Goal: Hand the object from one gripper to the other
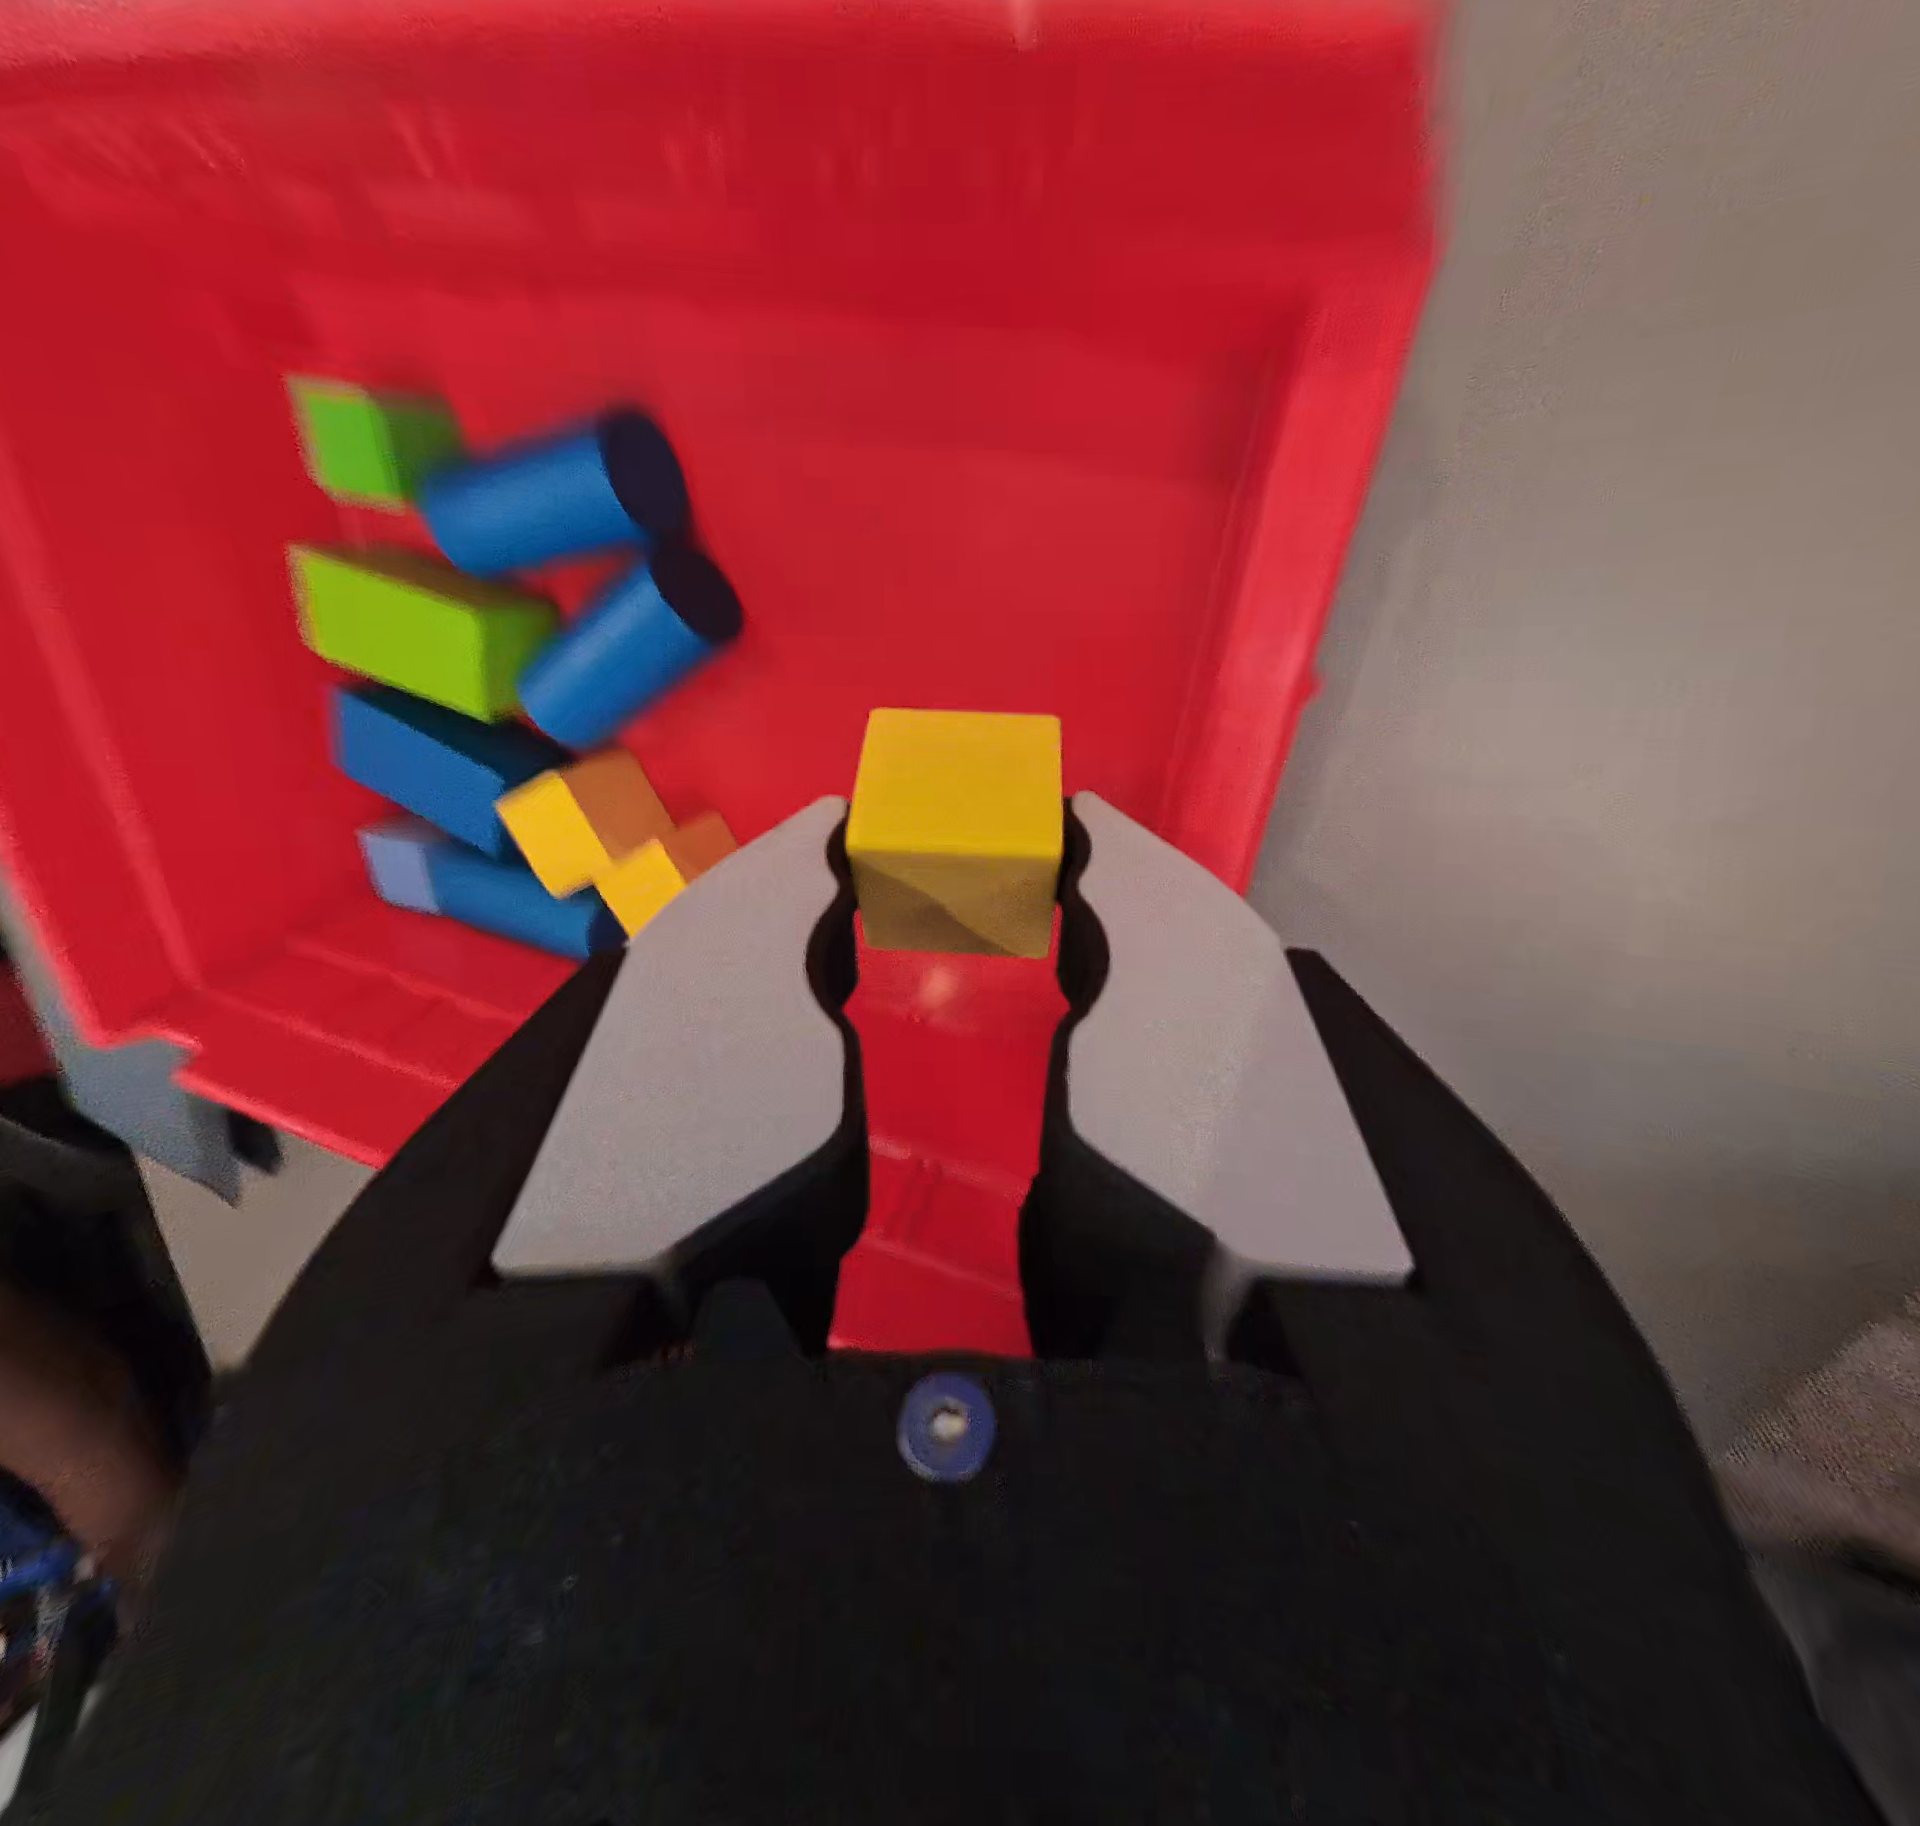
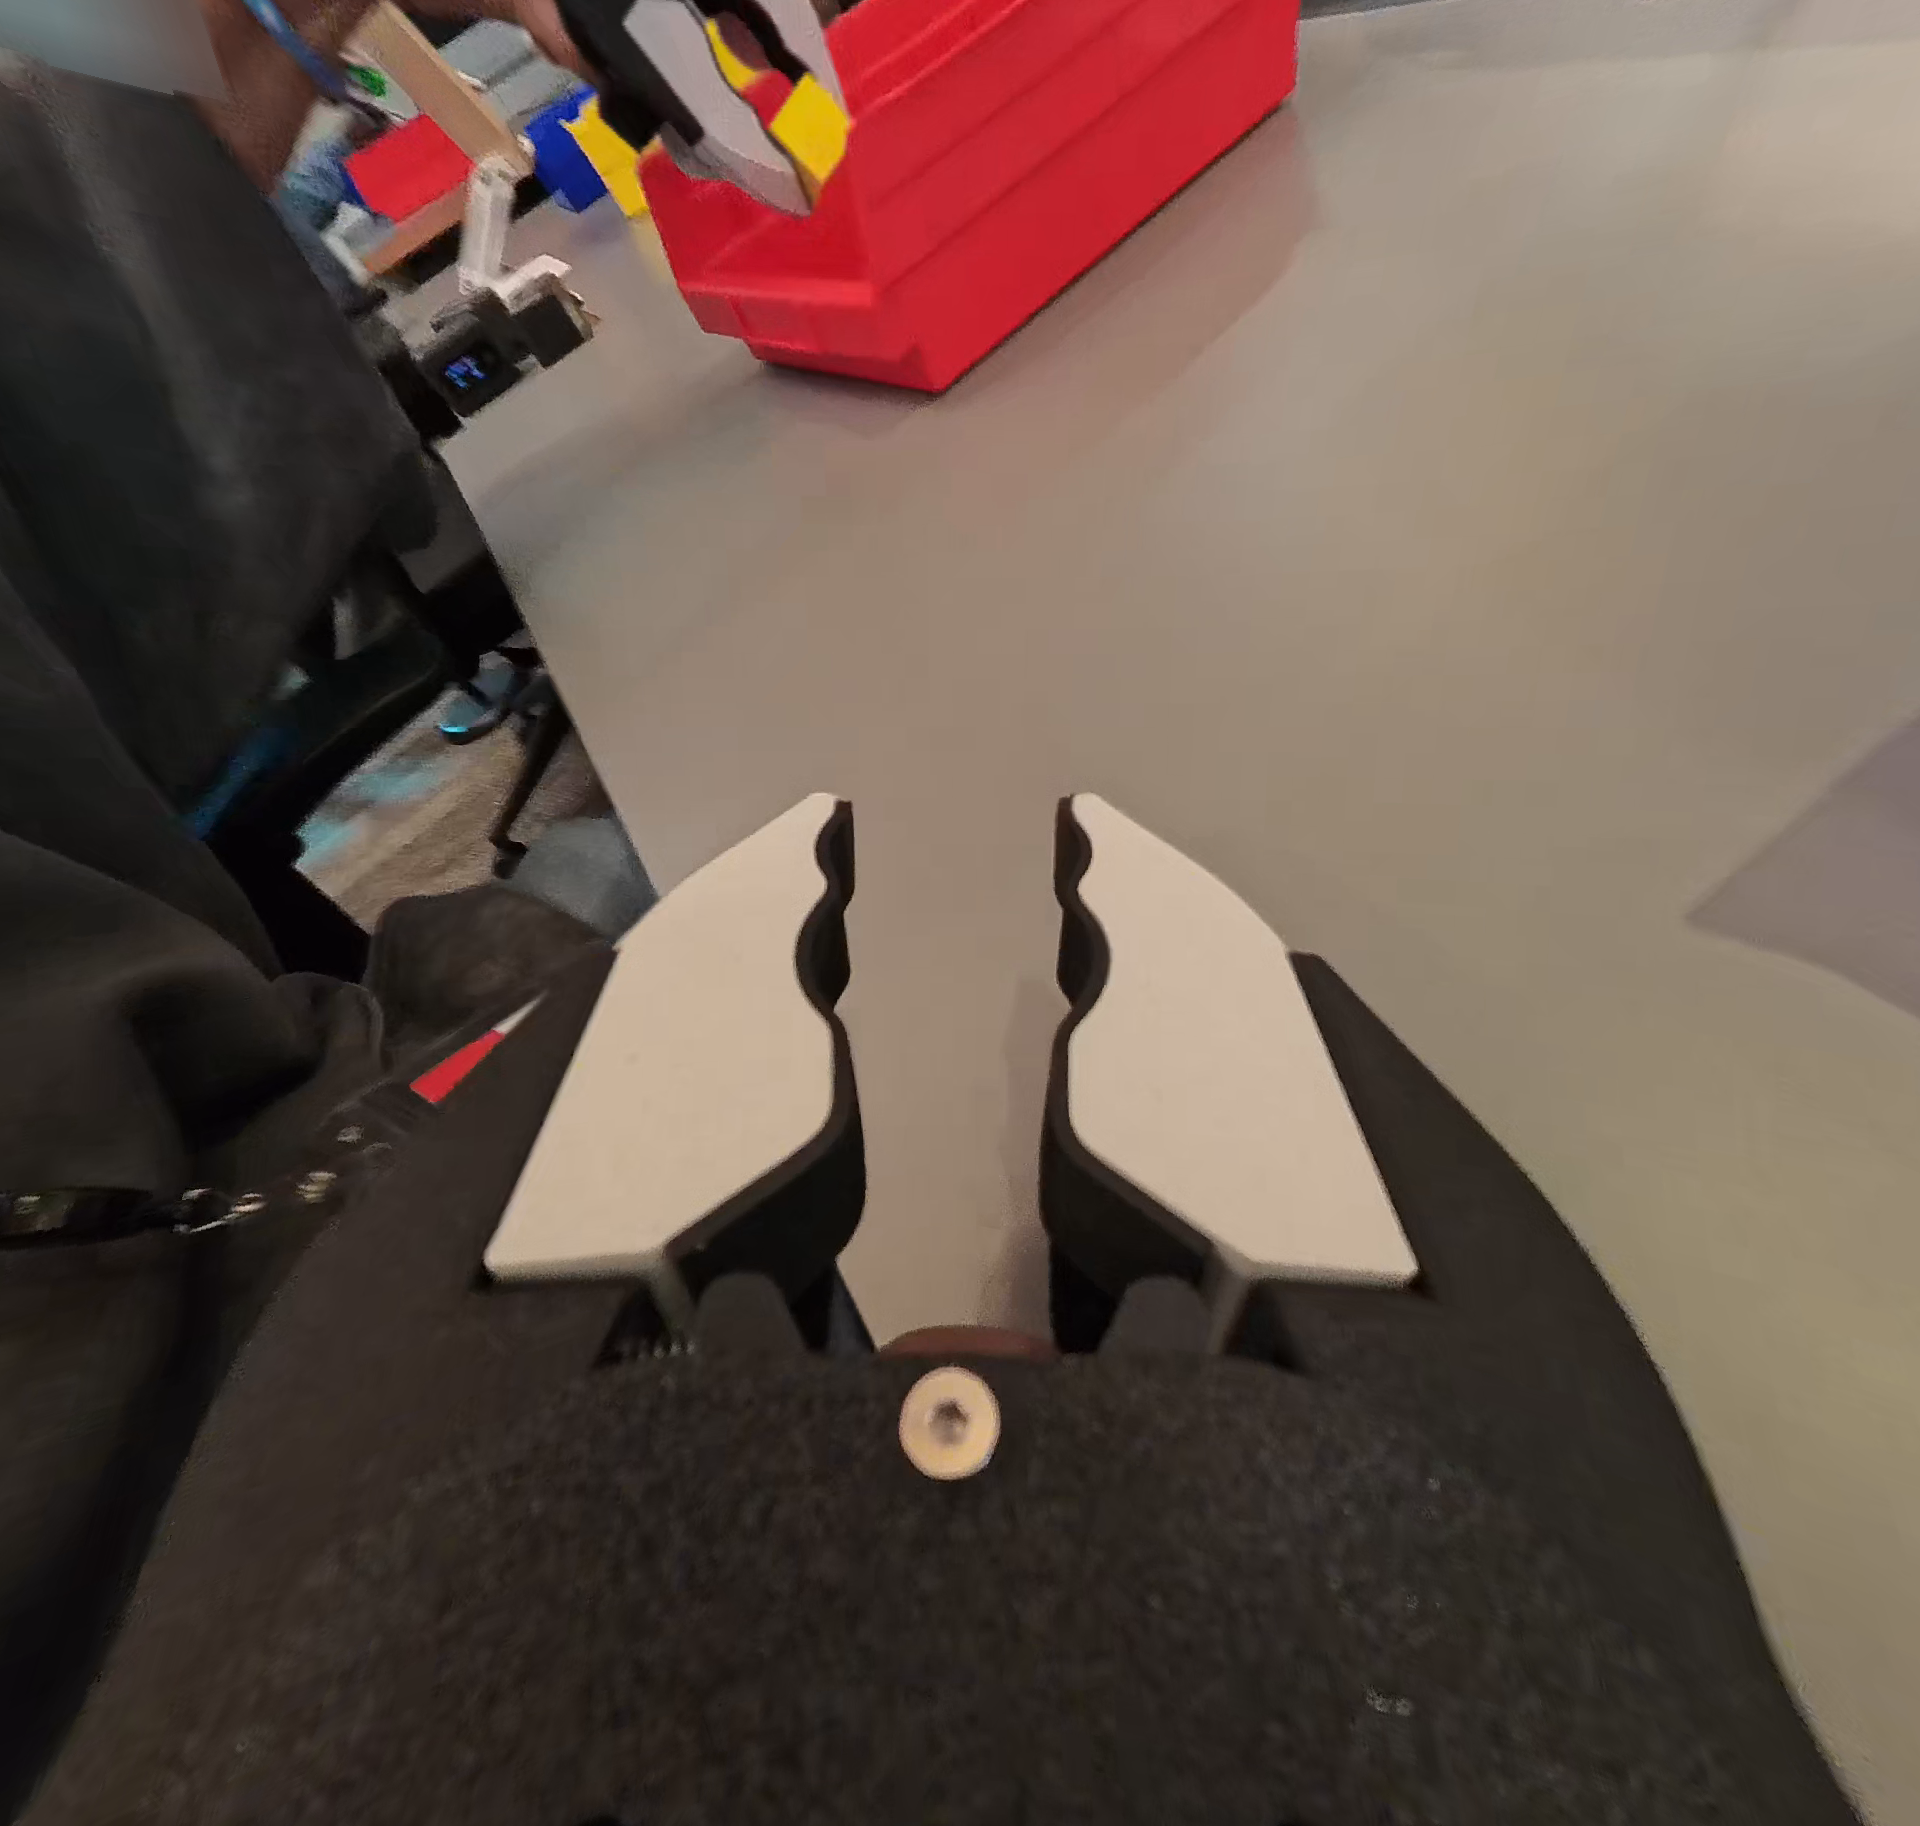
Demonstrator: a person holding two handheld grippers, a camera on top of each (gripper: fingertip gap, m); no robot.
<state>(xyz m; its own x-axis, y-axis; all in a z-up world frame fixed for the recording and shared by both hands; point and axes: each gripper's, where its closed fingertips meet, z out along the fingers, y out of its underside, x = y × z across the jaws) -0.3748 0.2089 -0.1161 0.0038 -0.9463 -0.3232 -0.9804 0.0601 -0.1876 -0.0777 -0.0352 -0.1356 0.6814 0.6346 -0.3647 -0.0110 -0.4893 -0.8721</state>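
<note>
Left wrist view, red bin (image 1: 1351, 529) as the landmark: blocks are heaped on its floor toward its left wall. Two green blocks (image 1: 416, 623), two blue cylinders (image 1: 613, 644) touching each other, a blue rectangular block (image 1: 436, 763), a paler blue block (image 1: 468, 883) at the near end, and a yellow stepped block (image 1: 613, 841) leaning across them. Right half of the bin floor bare red.

Left gripper (image 1: 956, 841) hangs above the bin's near-right part, fingers pinched on a yellow cube (image 1: 956, 810), one fingertip pressing each side face. Cube is off the bin floor.

Right wrist view: the red bin (image 2: 997, 218) stands on a grey table (image 2: 1351, 737), up and left of the right gripper (image 2: 956, 820). Left gripper (image 2: 800, 166) with the yellow cube (image 2: 816, 129) hangs over the bin's near-left corner. Left of the bin, at the table edge, a small black device on a white bracket (image 2: 499, 322), with red, blue and yellow bins (image 2: 561, 155) behind, blurred.

Right gripper sits low over bare table, well apart from the bin, fingers parted with a clear gap, holding nothing. Dark clothing (image 2: 156, 633) fills the view's left edge.
</note>
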